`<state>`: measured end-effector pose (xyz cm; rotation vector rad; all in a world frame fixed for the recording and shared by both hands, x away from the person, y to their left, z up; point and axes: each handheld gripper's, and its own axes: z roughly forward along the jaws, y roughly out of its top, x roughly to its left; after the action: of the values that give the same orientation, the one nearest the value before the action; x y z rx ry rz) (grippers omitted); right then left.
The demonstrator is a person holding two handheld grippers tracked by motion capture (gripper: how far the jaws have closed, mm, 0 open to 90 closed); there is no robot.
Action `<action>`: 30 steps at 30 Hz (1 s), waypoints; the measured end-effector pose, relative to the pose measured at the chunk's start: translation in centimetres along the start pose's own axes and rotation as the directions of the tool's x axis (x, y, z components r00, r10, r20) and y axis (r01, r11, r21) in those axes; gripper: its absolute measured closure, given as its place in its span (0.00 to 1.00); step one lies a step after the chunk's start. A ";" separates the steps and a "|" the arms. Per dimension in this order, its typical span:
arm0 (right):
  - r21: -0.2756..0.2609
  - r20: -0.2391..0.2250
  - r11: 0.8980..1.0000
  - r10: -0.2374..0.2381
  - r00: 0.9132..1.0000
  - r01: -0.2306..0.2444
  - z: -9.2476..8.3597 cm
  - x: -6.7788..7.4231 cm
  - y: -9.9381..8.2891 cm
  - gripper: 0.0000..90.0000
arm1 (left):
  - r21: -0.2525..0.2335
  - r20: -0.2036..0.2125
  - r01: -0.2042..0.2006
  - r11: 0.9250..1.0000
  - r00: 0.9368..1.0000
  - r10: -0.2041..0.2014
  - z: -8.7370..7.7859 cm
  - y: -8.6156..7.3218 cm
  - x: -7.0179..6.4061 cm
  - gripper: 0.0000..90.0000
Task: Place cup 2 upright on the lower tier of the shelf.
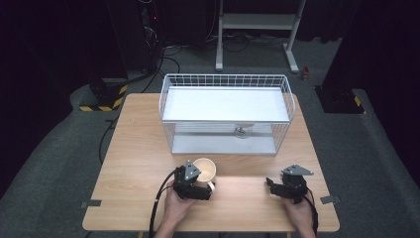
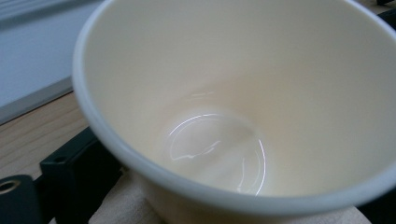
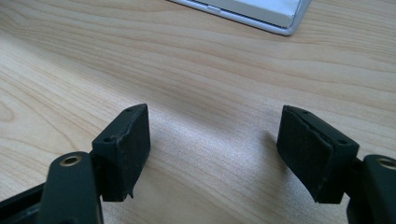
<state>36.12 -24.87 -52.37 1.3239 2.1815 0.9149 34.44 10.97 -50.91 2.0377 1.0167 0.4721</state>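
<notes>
At the bench's [image 1: 138,163] near edge, the left tool [image 1: 208,184] grips the rim of a plain, unmarked cream cup [image 1: 204,169] standing before the white wire basket [image 1: 226,82]; the right tool [image 1: 270,183] rests with jaws wide, empty, toward the near right corner.

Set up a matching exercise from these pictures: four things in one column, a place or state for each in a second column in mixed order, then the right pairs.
Things:
1. cup
2. wire basket
3. right gripper
4. table

Places or states:
A. white, at the far middle of the tabletop
B. jaws apart, nothing between them
C. light wood, bearing everything else
D. cream, nothing inside, at the left gripper

Pairs: 1-D, 2-A, 3-B, 4-C
</notes>
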 end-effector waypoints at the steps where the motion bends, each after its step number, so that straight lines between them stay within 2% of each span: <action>1: 0.000 0.000 1.000 0.001 1.000 -0.001 0.0 0.0 0.0 0.29 | -0.009 -0.005 -0.002 1.000 1.000 0.002 0.1 0.0 0.0 0.06; 3: 0.000 0.000 1.000 0.000 1.000 0.000 0.0 0.0 0.0 0.29 | -0.005 0.004 -0.001 1.000 1.000 0.001 0.2 0.0 0.0 0.07; 7: 0.002 0.000 1.000 0.002 1.000 -0.002 0.0 0.0 0.0 0.29 | -0.005 -0.010 -0.014 1.000 1.000 0.014 0.1 0.0 -0.1 0.09; 10: 0.002 0.000 1.000 0.002 1.000 -0.002 0.0 0.0 0.0 0.29 | -0.012 -0.015 -0.009 1.000 1.000 0.009 0.2 0.0 -0.2 0.09; 20: 0.002 -0.001 1.000 0.003 1.000 -0.003 0.0 0.0 0.0 0.28 | 0.009 -0.025 -0.002 1.000 1.000 0.002 0.1 0.2 -0.3 0.09; 30: 0.002 -0.001 1.000 0.003 1.000 -0.003 0.0 0.0 0.0 0.28 | -0.002 -0.036 0.006 1.000 0.999 -0.006 -0.2 0.4 -0.3 0.09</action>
<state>36.10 -24.85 -52.36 1.3283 2.1826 0.9151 34.29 10.69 -50.47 2.0300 1.0433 0.5078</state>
